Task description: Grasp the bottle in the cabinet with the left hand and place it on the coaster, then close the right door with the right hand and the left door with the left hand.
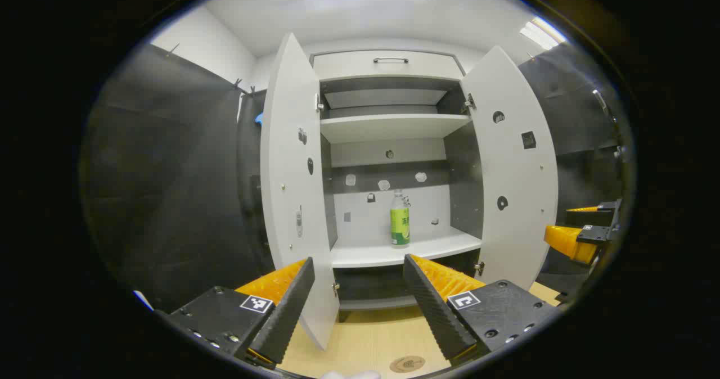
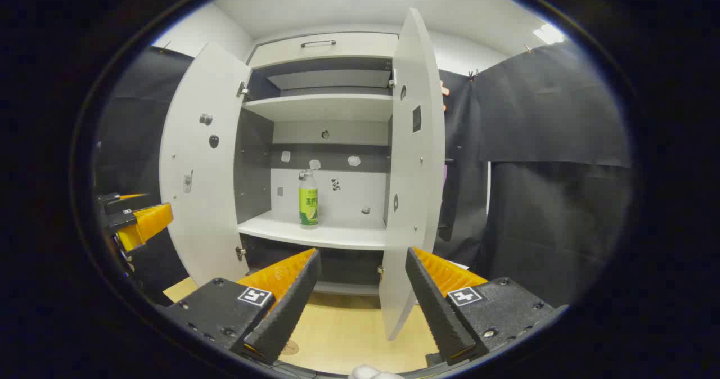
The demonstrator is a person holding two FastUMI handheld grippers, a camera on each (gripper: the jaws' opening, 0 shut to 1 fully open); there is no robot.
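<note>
Dead ahead at twelve o'clock, the bottle (image 1: 400, 219) waits on the shelf (image 1: 405, 251); left gripper (image 1: 360, 297), fingers wide and empty, must reach in.

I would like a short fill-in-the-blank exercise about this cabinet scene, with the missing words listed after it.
1. The clear plastic bottle with the green label stands upright on the cabinet's ____ shelf.
2. Both white cabinet doors, the left door and the right door, are ____.
3. The round brown coaster lies on the light wooden ____ in front of the cabinet.
4. The left tongs and the right tongs are both ____ and hold nothing.

Missing words: lower; open; table; open
</note>
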